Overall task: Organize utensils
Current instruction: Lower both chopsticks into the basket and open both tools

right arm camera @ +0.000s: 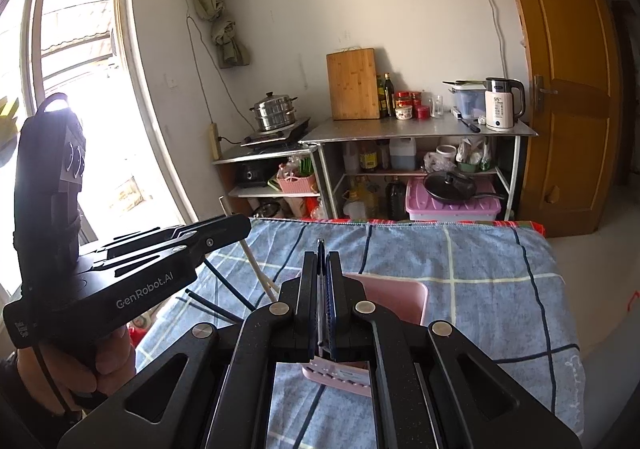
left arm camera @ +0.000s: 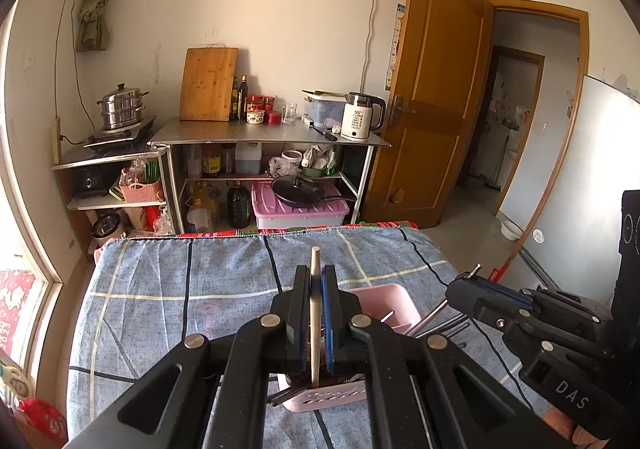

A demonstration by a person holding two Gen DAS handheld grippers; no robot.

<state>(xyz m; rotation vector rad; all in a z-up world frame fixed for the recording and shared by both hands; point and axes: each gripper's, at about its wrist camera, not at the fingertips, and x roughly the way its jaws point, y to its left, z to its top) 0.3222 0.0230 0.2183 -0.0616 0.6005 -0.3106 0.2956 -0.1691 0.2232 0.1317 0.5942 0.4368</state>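
My left gripper [left arm camera: 315, 275] is shut on a pale wooden chopstick [left arm camera: 315, 261] whose tip pokes out ahead of the pads. Below it on the checked cloth is a pink plastic utensil holder [left arm camera: 386, 299], with several dark and metal chopsticks [left arm camera: 444, 323] sticking out to its right. My right gripper [right arm camera: 322, 259] is shut on a thin metal chopstick [right arm camera: 320, 245], above the same pink holder [right arm camera: 400, 295]. In the right wrist view the left gripper [right arm camera: 240, 229] shows at the left, its pale chopstick [right arm camera: 256, 265] hanging down. The right gripper [left arm camera: 460, 283] appears at the right of the left wrist view.
A blue checked cloth [left arm camera: 180, 269] covers the table. Beyond its far edge stands a metal shelf [left arm camera: 264, 133] with a cutting board, bottles and a kettle [left arm camera: 360, 115]. A wooden door [left arm camera: 436, 89] is open at the right, a window [right arm camera: 72, 69] at the left. A hand [right arm camera: 80, 365] holds the left gripper.
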